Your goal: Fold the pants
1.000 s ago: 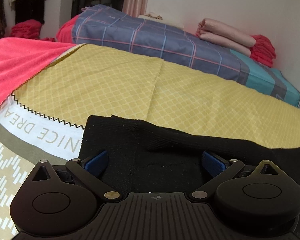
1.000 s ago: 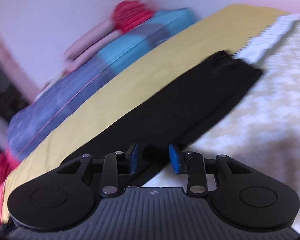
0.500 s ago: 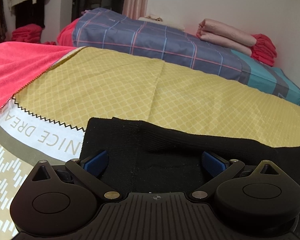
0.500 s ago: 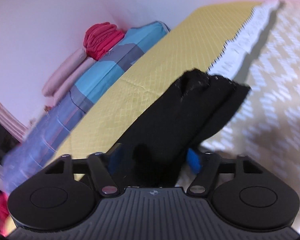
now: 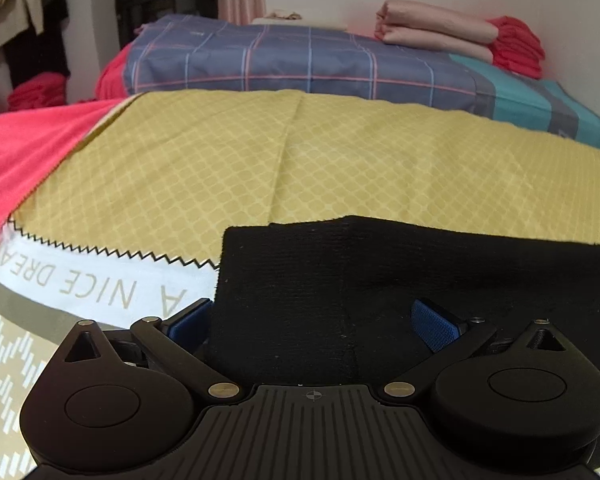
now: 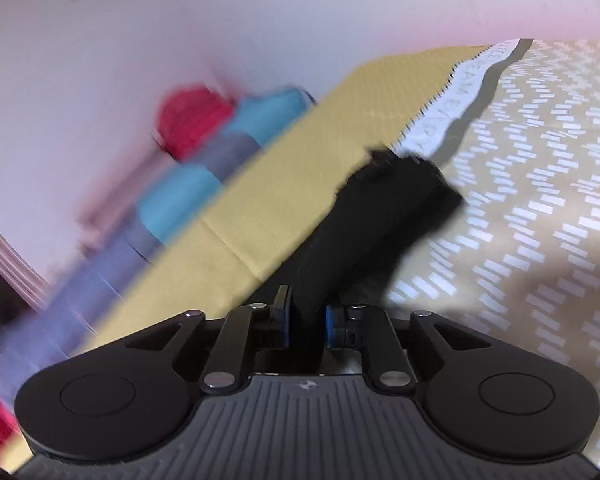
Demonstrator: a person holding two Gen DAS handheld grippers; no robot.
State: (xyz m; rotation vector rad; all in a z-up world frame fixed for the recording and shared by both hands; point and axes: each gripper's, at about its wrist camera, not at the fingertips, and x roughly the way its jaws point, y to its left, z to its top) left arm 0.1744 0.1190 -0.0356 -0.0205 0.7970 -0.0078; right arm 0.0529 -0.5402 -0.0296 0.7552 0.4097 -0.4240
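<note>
The black pants (image 5: pixel 340 280) lie on the yellow patterned bedspread (image 5: pixel 260 168). My left gripper (image 5: pixel 312 320) is open, low over the waist end, with its blue pads (image 5: pixel 436 324) spread to either side of the fabric. In the right wrist view my right gripper (image 6: pixel 306 326) is shut on the black pants (image 6: pixel 380 224). It holds the leg end lifted off the bed, and the hems hang bunched beyond the fingers. That view is motion-blurred.
A blue plaid quilt (image 5: pixel 300 60) lies folded at the back, with pink (image 5: pixel 432 32) and red (image 5: pixel 516 48) folded cloths on it against the wall. A red towel (image 5: pixel 24 160) covers the bed's left side. Clothes hang at far left.
My right gripper closed on the leg end of the pants and lifted it off the bed. The left gripper stayed open and shifted right along the waist end.
</note>
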